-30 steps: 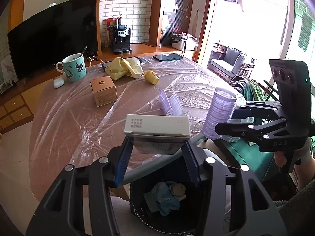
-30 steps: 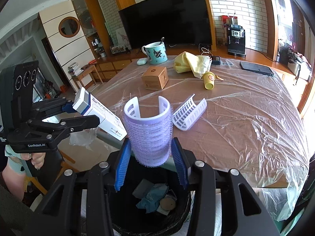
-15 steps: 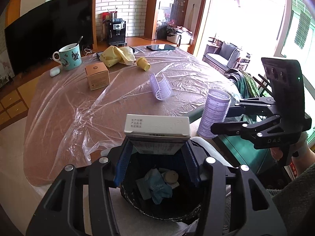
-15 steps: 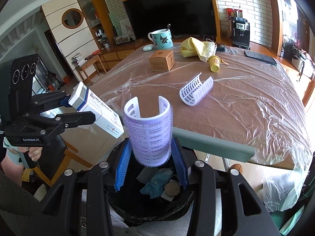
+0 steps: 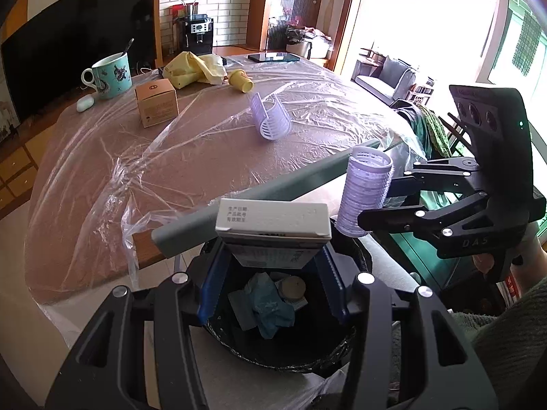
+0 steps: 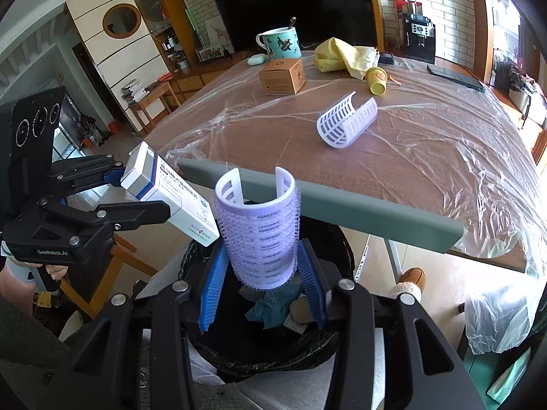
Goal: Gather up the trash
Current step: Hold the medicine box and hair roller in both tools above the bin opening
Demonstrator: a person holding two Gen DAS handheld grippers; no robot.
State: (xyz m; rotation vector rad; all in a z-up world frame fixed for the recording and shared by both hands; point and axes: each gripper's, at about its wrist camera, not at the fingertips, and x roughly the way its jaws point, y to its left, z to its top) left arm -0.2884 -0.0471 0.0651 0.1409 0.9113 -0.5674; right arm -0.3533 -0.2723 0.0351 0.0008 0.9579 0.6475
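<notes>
My left gripper (image 5: 273, 270) is shut on a white medicine box (image 5: 273, 227) and holds it right above the black trash bin (image 5: 239, 345). The bin has crumpled blue paper (image 5: 271, 307) and other scraps inside. My right gripper (image 6: 261, 273) is shut on a purple hair roller (image 6: 261, 235), upright, also over the bin (image 6: 259, 352). Each gripper shows in the other's view: the right one with the roller (image 5: 367, 191) at the right, the left one with the box (image 6: 171, 194) at the left. A white curved roller shell (image 6: 345, 124) lies on the table.
The table (image 5: 191, 157) under clear plastic film carries a brown carton (image 5: 156, 101), a teal mug (image 5: 111, 75), a yellow cloth (image 5: 195, 68), a small yellow cup (image 5: 241, 82) and a white earbud case (image 5: 84, 103). A grey edge guard (image 6: 324, 205) juts over the bin. A slippered foot (image 6: 412, 280) is under the table.
Both grippers have come down and back from the table, so the bin now fills more of each view beneath the held box and roller. Neither grip has changed.
</notes>
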